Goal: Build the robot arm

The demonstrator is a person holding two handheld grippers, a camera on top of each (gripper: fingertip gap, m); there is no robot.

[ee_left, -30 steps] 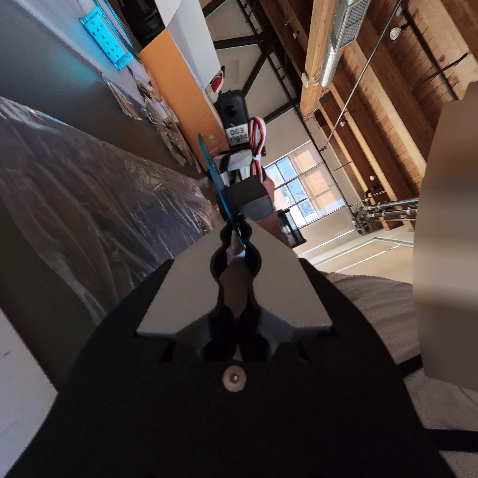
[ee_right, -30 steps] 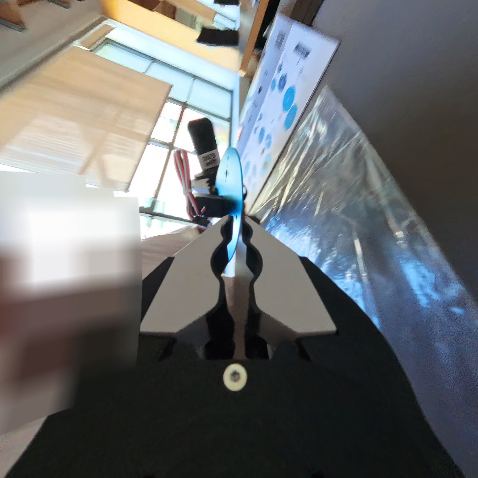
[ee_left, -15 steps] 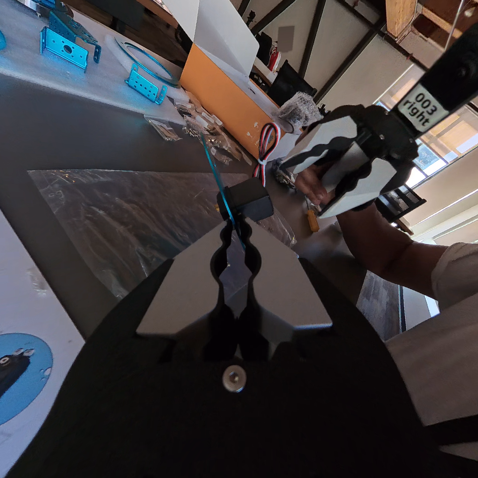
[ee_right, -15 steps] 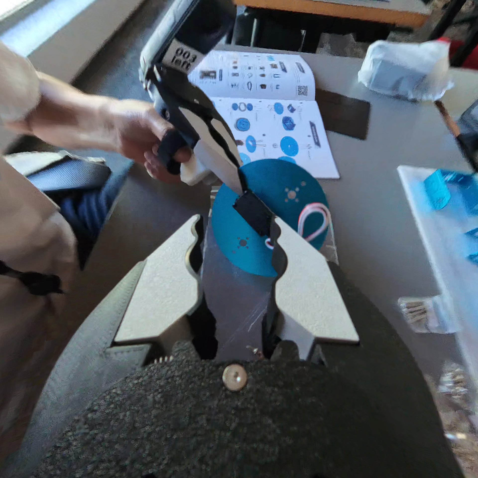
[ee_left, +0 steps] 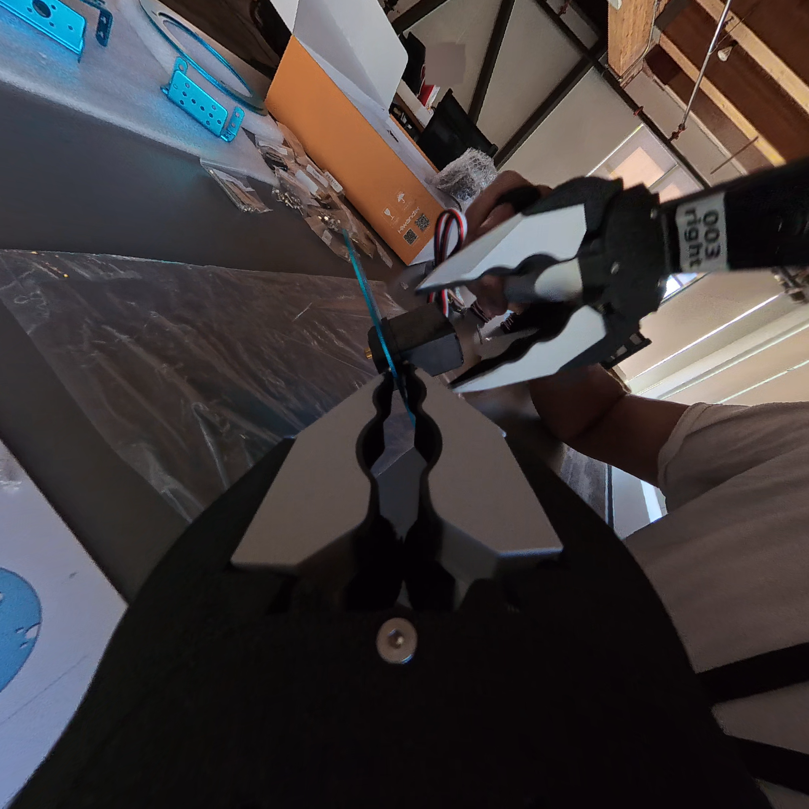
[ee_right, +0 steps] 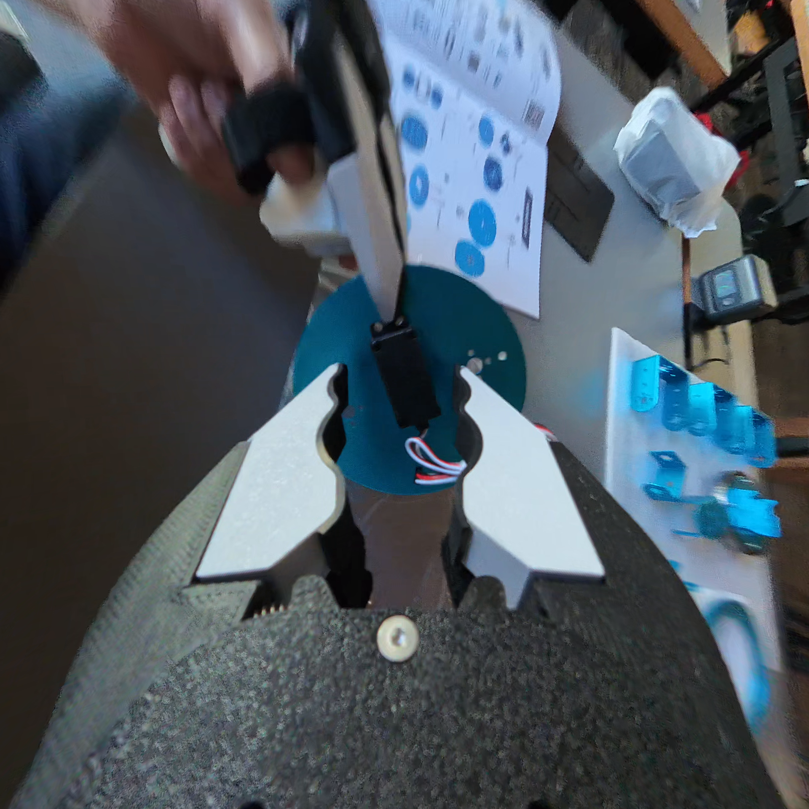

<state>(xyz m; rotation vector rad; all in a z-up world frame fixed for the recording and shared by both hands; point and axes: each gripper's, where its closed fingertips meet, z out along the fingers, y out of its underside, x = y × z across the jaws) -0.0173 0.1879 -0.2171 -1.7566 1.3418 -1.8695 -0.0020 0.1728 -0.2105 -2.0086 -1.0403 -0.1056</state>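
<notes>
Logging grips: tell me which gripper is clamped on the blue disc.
The left gripper: its jaws pinch the blue disc at the rim. The right gripper is open, straddling the black servo without touching.

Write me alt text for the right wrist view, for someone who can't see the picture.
Seen along the open right tool, a round teal disc carrying a black servo with red, white and black wires is pinched at its far edge by the left tool. An open instruction booklet and blue metal brackets lie on the grey table beyond.
</notes>
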